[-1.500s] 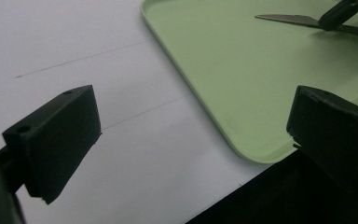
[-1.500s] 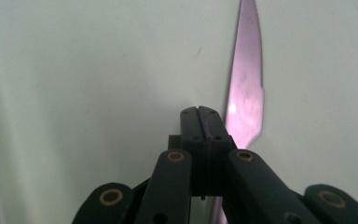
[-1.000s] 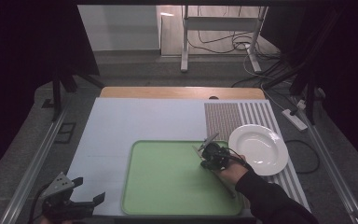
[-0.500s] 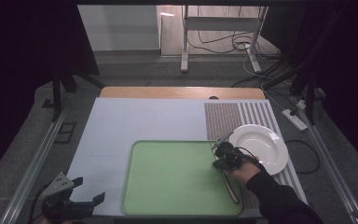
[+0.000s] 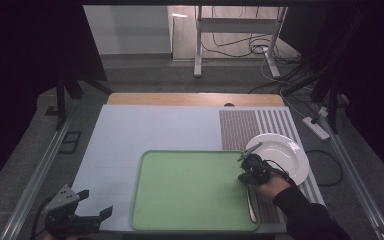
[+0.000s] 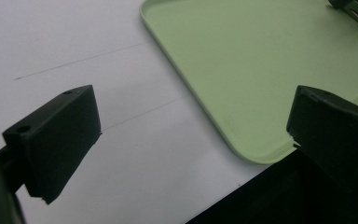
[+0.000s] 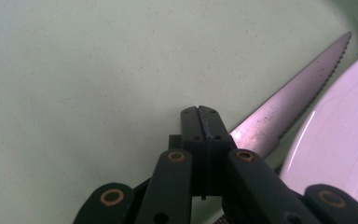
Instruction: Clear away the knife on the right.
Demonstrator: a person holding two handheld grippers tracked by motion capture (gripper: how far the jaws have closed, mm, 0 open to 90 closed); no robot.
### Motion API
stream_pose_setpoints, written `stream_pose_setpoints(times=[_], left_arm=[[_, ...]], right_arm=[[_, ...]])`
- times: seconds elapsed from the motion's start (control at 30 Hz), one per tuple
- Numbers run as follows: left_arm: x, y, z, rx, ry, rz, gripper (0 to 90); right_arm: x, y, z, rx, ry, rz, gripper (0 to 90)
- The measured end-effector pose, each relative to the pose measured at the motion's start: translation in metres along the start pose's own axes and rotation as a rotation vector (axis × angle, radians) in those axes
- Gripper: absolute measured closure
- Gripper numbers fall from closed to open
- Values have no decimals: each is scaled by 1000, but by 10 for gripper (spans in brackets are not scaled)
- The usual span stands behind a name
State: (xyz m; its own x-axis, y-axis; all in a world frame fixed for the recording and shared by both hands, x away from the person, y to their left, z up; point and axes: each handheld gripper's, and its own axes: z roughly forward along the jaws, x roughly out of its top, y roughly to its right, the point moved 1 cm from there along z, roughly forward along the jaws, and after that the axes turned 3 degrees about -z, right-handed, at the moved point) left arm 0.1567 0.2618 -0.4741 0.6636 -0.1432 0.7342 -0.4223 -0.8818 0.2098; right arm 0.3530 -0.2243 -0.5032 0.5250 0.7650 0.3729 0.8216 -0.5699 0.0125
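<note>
We are gripping a knife (image 7: 284, 116) in the right gripper (image 7: 203, 114), jaws pinched tight, blade lying over the tray's (image 5: 190, 192) right edge beside the plate (image 5: 285, 155). The left gripper (image 6: 191, 140) is gaping empty. The blade could pivot and clip the plate.

A lab or recording studio is suggested — not a home. The table (image 5: 155, 130) is flanked by metal rails (image 5: 40, 165) and hemmed in by black curtains (image 5: 25, 45). Loose cables (image 5: 240, 50) and a power strip (image 5: 316, 127) are seen on the grey floor, with a metal stand (image 5: 198, 40) behind — a staged workspace.
</note>
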Motion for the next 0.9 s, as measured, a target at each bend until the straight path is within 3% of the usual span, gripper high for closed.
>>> stream_pose_setpoints(times=[0.07,0.17,0.37,0.4,0.5,0.63,0.67,0.9], left_arm=[[0,0,0,0,0,1,25],[0,0,0,0,-1,3,26],[0,0,0,0,0,1,25],[0,0,0,0,0,2,26],[0,0,0,0,-1,3,25],[0,0,0,0,-1,3,25],[0,0,0,0,-1,3,26],[0,0,0,0,-2,4,26]], right_arm=[[0,0,0,2,-1,-6,900],[0,-2,-2,54,36,-3,899],[4,-8,-13,45,102,-17,779],[4,-9,-17,46,115,-20,710],[4,-11,-22,51,134,-14,619],[4,-13,-26,35,148,-12,536],[3,-13,-29,31,160,0,466],[-1,-14,-36,15,182,48,314]])
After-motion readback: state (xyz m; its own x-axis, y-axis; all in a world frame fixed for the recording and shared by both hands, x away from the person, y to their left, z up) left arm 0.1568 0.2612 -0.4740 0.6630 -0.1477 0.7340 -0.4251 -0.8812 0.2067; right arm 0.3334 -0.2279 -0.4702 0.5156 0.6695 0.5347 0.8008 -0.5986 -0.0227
